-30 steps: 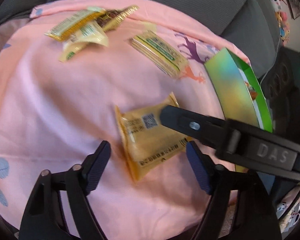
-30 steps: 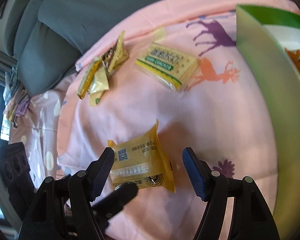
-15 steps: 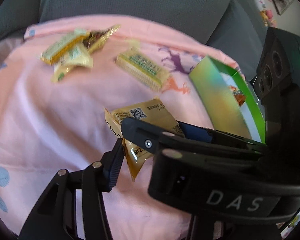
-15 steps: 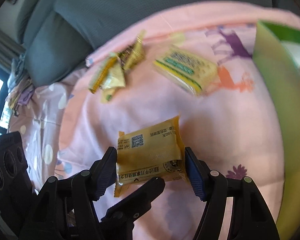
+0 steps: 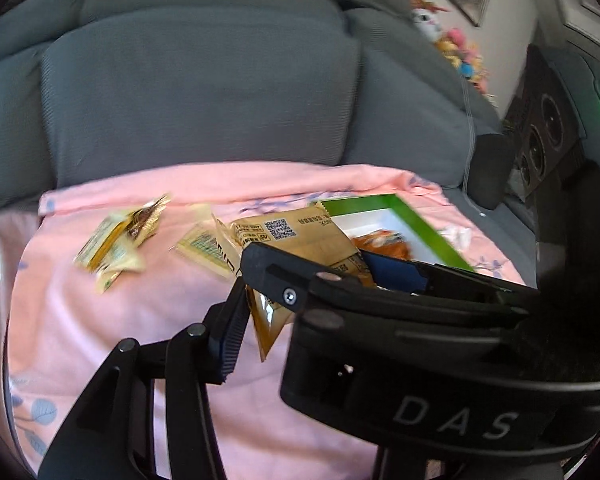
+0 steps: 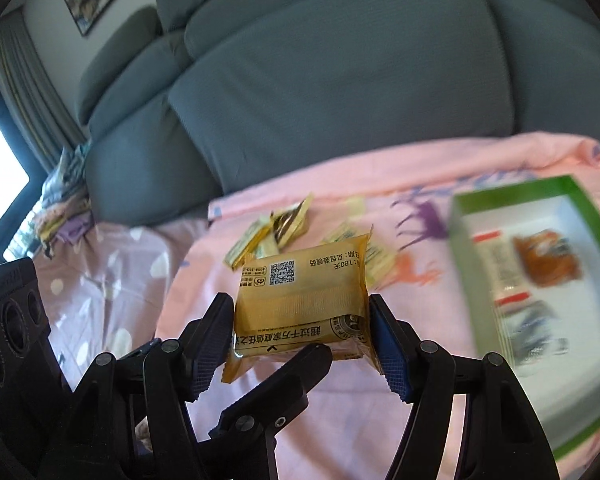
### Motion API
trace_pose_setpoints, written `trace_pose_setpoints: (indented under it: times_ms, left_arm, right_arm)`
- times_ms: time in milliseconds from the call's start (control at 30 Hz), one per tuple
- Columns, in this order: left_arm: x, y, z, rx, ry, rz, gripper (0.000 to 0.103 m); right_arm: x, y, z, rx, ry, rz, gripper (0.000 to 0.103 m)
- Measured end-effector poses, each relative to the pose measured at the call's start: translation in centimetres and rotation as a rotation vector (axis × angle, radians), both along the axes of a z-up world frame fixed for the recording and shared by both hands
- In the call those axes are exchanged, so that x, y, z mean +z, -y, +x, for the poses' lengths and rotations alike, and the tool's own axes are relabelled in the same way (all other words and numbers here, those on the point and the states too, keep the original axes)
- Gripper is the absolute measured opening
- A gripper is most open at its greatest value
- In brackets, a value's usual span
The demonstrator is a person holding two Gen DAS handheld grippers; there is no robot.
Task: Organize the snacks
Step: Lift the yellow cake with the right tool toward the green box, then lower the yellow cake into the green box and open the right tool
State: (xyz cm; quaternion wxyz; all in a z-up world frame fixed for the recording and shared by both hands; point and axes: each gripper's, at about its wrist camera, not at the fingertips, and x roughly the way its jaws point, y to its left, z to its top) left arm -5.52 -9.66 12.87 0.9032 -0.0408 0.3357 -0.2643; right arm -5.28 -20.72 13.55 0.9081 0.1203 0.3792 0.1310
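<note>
Right gripper [image 6: 302, 338] clamped on yellow snack packet [image 6: 300, 300], lifted above pink blanket [image 6: 340, 392]. Left gripper [image 5: 260, 308] state: cannot tell. Carry right over green box [image 6: 580, 192], lower, then release.

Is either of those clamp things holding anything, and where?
The right hand-held gripper squeezes the golden-yellow foil snack packet by its two side edges, lifted off the pink blanket.
</note>
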Motion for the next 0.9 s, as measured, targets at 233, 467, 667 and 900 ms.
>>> trace_pose_setpoints:
  times_ms: [233, 467, 667, 900]
  left_arm:
    - [0.8, 4.9, 0.1, -0.102, 0.038, 0.002, 0.044]
    - [-0.3, 9.7, 1.4, -0.184, -0.026, 0.007, 0.043]
    - [-1.4, 13.1, 1.9, -0.252, -0.085, 0.032, 0.042]
    - [-2.9, 16.0, 2.7, -0.318, -0.183, 0.055, 0.041]
  right_arm:
    - [1.7, 5.6, -1.5, -0.118, 0.043, 0.019, 0.070]
    - [0.5, 10.5, -1.5, -0.241, -0.012, 0.042, 0.070]
    - [-1.3, 14.1, -1.2, -0.326, -0.086, 0.076, 0.070]
    - [-3.2, 16.9, -0.9, -0.388, -0.168, 0.101, 0.070]
